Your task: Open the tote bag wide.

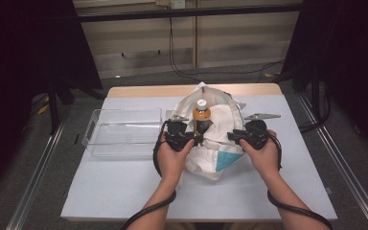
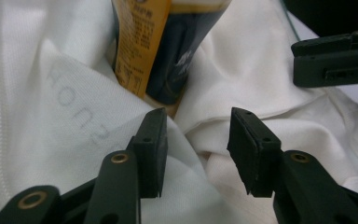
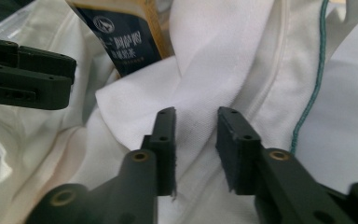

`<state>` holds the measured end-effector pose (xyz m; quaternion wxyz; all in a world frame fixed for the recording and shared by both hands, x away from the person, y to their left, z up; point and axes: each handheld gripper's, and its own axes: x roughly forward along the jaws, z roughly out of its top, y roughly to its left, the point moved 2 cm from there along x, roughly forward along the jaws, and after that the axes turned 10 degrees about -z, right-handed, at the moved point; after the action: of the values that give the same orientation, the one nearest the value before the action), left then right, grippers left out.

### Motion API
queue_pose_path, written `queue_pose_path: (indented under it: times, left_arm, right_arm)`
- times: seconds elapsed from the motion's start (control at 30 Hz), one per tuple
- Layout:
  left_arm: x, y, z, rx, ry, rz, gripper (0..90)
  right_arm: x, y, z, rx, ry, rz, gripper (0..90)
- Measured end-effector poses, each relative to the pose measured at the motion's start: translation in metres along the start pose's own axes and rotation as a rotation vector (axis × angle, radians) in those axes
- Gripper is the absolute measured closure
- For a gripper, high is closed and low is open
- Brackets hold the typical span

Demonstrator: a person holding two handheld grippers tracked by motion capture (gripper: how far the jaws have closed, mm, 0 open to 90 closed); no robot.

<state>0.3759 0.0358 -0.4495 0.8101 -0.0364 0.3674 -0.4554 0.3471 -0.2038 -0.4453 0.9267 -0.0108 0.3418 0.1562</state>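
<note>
Black blocky-jawed left gripper (image 2: 196, 154) agape over soft crumpled white cloth bag (image 2: 51, 107)

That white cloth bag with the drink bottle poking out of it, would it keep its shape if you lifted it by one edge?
Probably not. The white cloth bag lies in soft folds and creases around the bottle, so it looks floppy and would likely sag. The bottle stands half out of the opening with loose cloth around it, so it may tip or slide as the cloth shifts. The bottle likely makes up most of the weight.
</note>
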Motion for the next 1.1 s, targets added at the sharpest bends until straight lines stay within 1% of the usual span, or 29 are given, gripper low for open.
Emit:
queue_pose_path:
  times: [0.03, 0.07, 0.1, 0.13, 0.17, 0.2, 0.27, 0.3, 0.33, 0.37, 0.43, 0.47, 0.53, 0.57, 0.6, 0.63, 0.67, 0.7, 0.73, 0.77, 0.8, 0.83, 0.87, 0.9, 0.93, 1.0, 1.03, 1.07, 1.1]
  left_arm:
    - [0.002, 0.001, -0.002, -0.002, 0.008, 0.009, 60.3]
    - [0.002, 0.001, -0.002, -0.002, 0.008, 0.009, 62.6]
    - [0.003, 0.002, -0.004, -0.010, 0.012, 0.018, 65.9]
    - [0.003, 0.004, -0.006, 0.001, 0.028, 0.017, 65.9]
    - [0.003, 0.006, -0.008, -0.009, 0.029, 0.015, 68.4]
    - [0.003, 0.008, -0.010, -0.021, 0.024, 0.013, 70.6]
    - [0.004, 0.010, -0.012, -0.028, 0.026, 0.005, 72.5]
    - [0.004, 0.010, -0.013, -0.026, 0.025, 0.007, 73.6]
    - [0.004, 0.010, -0.014, -0.028, 0.024, 0.007, 73.6]
    - [0.004, 0.011, -0.014, -0.022, 0.035, 0.008, 74.8]
    - [0.005, 0.012, -0.016, -0.023, 0.033, 0.010, 76.8]
    - [0.005, 0.013, -0.017, -0.020, 0.038, 0.010, 77.5]
    - [0.006, 0.015, -0.021, -0.029, 0.027, 0.011, 79.4]
    - [0.007, 0.018, -0.024, -0.023, 0.031, 0.018, 81.2]
    - [0.007, 0.018, -0.024, -0.023, 0.031, 0.018, 82.5]
    - [0.006, 0.020, -0.027, -0.013, 0.047, 0.020, 82.5]
    - [0.007, 0.020, -0.028, -0.029, 0.032, 0.020, 83.7]
    - [0.005, 0.022, -0.030, -0.022, 0.045, 0.019, 84.8]
    - [0.006, 0.022, -0.030, -0.027, 0.039, 0.021, 85.0]
    - [0.005, 0.023, -0.031, -0.016, 0.049, 0.022, 85.0]
    - [0.005, 0.023, -0.031, -0.028, 0.044, 0.023, 85.3]
    - [0.005, 0.023, -0.032, -0.030, 0.047, 0.028, 85.3]
    - [0.004, 0.024, -0.032, -0.019, 0.065, 0.031, 85.5]
    - [0.005, 0.024, -0.033, -0.024, 0.057, 0.035, 85.6]
    - [0.005, 0.024, -0.033, -0.012, 0.065, 0.037, 85.6]
    - [0.005, 0.024, -0.034, -0.019, 0.060, 0.033, 85.6]
    - [0.005, 0.024, -0.034, -0.017, 0.058, 0.037, 85.6]
    - [0.005, 0.023, -0.034, -0.007, 0.055, 0.041, 85.4]
    - [0.005, 0.020, -0.033, -0.026, 0.032, 0.044, 85.1]
  right_arm:
    - [0.001, 0.000, -0.001, 0.000, 0.016, -0.002, 77.5]
    - [0.003, -0.001, -0.003, -0.007, 0.030, 0.005, 81.2]
    - [0.003, -0.001, -0.003, -0.007, 0.030, 0.005, 81.2]
    - [0.004, -0.001, -0.004, -0.019, 0.039, 0.001, 88.1]
    - [0.005, -0.001, -0.006, -0.023, 0.044, 0.008, 90.0]
    - [0.007, -0.001, -0.008, -0.021, 0.048, 0.010, 90.0]
    - [0.011, -0.002, -0.013, -0.031, 0.068, -0.004, 90.0]
    - [0.013, -0.003, -0.015, -0.028, 0.077, -0.008, 90.0]
    - [0.013, -0.003, -0.015, -0.028, 0.077, -0.008, 90.0]
    - [0.015, -0.004, -0.017, -0.022, 0.079, -0.008, 90.0]
    - [0.018, -0.005, -0.021, -0.017, 0.076, -0.008, 90.0]
    - [0.019, -0.005, -0.023, -0.009, 0.078, -0.010, 90.0]
    - [0.021, -0.006, -0.025, -0.019, 0.081, -0.019, 90.0]
    - [0.023, -0.008, -0.027, -0.019, 0.086, -0.019, 90.0]
    - [0.023, -0.008, -0.027, -0.019, 0.086, -0.019, 90.0]
    - [0.024, -0.009, -0.028, -0.016, 0.091, -0.024, 90.0]
    - [0.025, -0.011, -0.030, -0.012, 0.094, -0.023, 90.0]
    - [0.026, -0.012, -0.033, -0.009, 0.088, -0.015, 90.0]
    - [0.027, -0.012, -0.033, -0.007, 0.088, -0.015, 90.0]
    - [0.027, -0.012, -0.033, -0.007, 0.088, -0.015, 90.0]
    - [0.027, -0.012, -0.034, -0.004, 0.088, -0.014, 90.0]
    - [0.027, -0.012, -0.034, -0.004, 0.088, -0.014, 90.0]
    - [0.028, -0.013, -0.036, 0.002, 0.089, -0.015, 90.0]
    - [0.029, -0.013, -0.036, -0.002, 0.085, -0.013, 90.0]
    - [0.028, -0.013, -0.037, -0.003, 0.086, -0.012, 90.0]
    - [0.029, -0.014, -0.037, 0.000, 0.082, -0.008, 90.0]
    - [0.029, -0.014, -0.037, 0.000, 0.082, -0.008, 90.0]
    - [0.027, -0.014, -0.038, 0.008, 0.079, -0.003, 90.0]
    - [0.027, -0.014, -0.037, 0.004, 0.081, -0.007, 90.0]
